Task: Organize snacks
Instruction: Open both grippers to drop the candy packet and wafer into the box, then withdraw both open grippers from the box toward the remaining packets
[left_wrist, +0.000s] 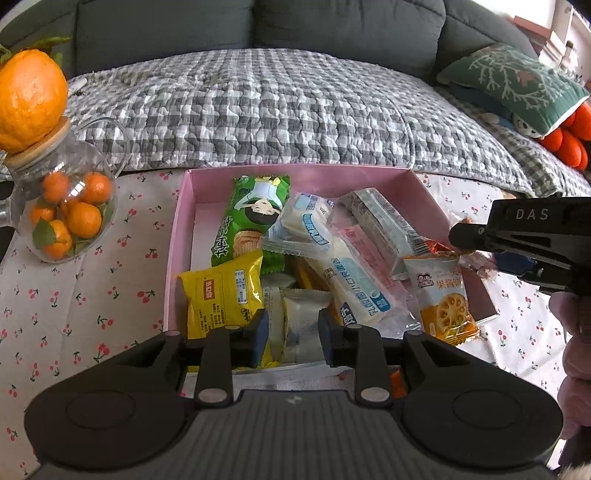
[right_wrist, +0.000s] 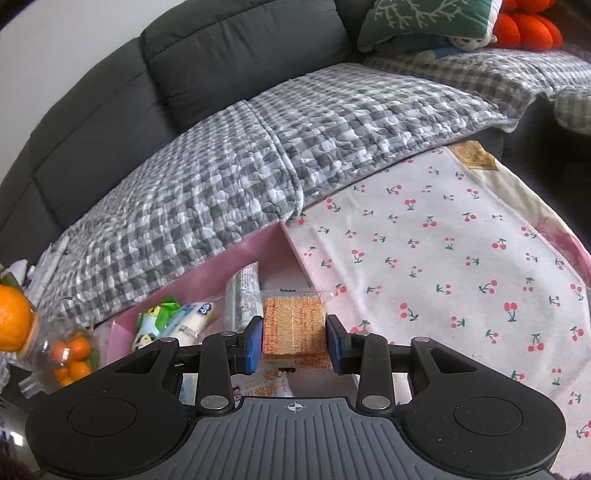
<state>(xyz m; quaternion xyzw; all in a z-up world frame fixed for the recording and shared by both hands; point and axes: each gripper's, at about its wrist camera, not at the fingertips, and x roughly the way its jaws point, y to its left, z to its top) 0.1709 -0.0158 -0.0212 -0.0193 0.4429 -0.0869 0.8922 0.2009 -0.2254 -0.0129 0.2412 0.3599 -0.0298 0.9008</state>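
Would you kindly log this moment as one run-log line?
right gripper: shut on wafer pack | left gripper: open, over pink box | box: holding snacks

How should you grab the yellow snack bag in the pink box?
Pinch the yellow snack bag across its puffy middle, coming from above. It lies flat at the near left corner of the pink box, with the box wall close on its left and a white packet on its right, so a sideways approach looks blocked. The left tool is open beside it.
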